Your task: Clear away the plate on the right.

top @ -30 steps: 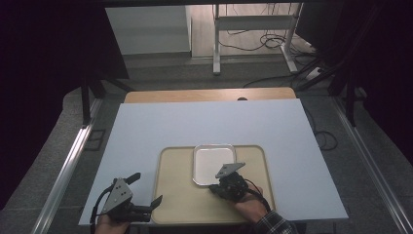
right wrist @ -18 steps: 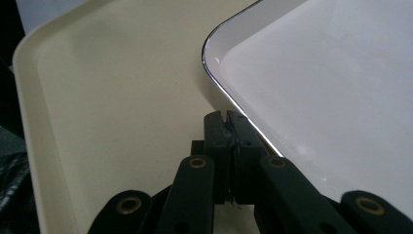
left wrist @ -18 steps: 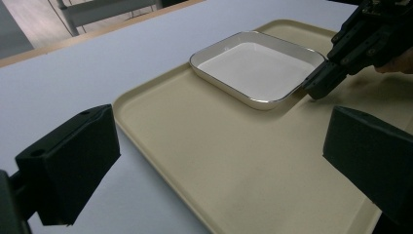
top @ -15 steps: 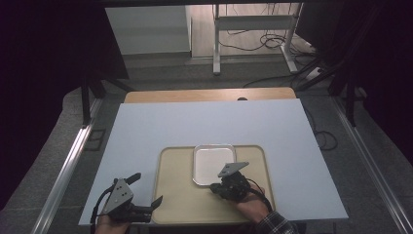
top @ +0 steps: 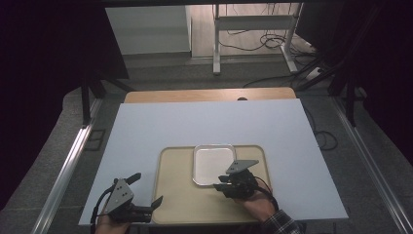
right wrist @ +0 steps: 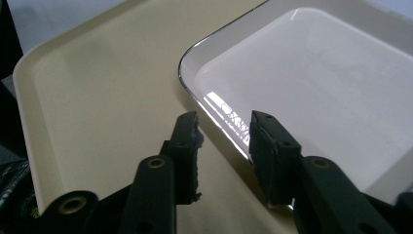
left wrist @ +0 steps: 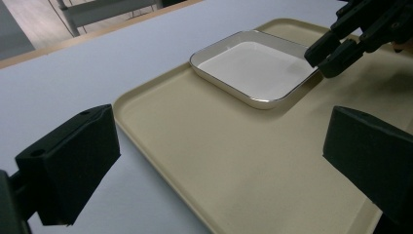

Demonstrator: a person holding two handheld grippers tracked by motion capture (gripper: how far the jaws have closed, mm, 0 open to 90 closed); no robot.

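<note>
right gripper (right wrist: 224,129) | level, jaws just opening astride dish (right wrist: 316,83) rim, seemingly unpressed

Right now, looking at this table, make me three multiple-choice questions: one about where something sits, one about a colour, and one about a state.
1. Where does the white dish sit?
A. on the beige tray
B. on the bare table beside the tray
C. on the floor

2. What colour is the tray?
A. red
B. beige
C. black

3. How do the jaws of the right gripper stand at the dish's rim?
A. clamped tight on the rim
B. apart, one on each side of the rim, with a gap showing
C. far away from the dish

Answers:
1. A, since the high view and the left gripper view show the dish lying inside the tray's raised edge.
2. B, since it looks pale sand-coloured in every view.
3. B, since the right gripper view shows the rim between the jaws with gaps; they have just been opening.
</note>
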